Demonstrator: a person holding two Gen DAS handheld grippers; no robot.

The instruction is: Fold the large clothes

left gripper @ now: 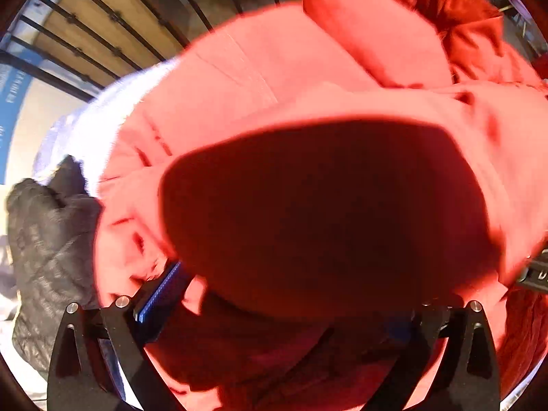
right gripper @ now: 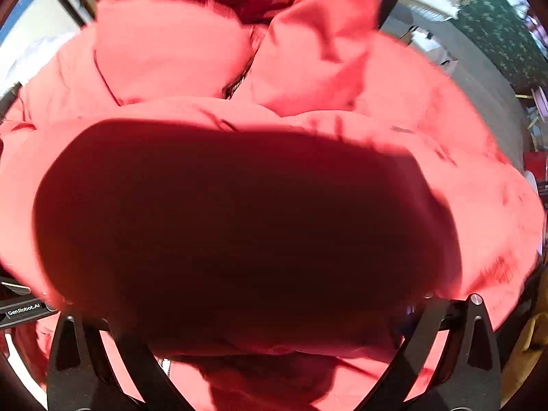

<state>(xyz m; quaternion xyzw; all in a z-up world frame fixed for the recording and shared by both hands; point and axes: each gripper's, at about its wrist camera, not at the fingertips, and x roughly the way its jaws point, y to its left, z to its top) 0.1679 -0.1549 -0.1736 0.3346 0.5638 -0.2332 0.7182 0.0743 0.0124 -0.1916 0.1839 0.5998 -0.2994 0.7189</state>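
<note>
A puffy red jacket (left gripper: 274,78) fills the left wrist view, and the same jacket (right gripper: 171,51) fills the right wrist view. In each view a thick fold of it bulges, in shadow, over the fingers. My left gripper (left gripper: 291,294) has its jaws spread wide; one blue pad (left gripper: 161,291) shows at the left, and the fabric hides the other fingertip. The jaws of my right gripper (right gripper: 260,304) are equally wide apart, with both tips buried under the fold. The two grippers are close side by side: each one's black body shows at the edge of the other's view.
A black quilted garment (left gripper: 44,250) lies left of the jacket on a pale sheet (left gripper: 99,120). Black metal bars (left gripper: 102,34) run behind it. To the right are a grey surface (right gripper: 462,68) and a dark green patterned cloth (right gripper: 496,27).
</note>
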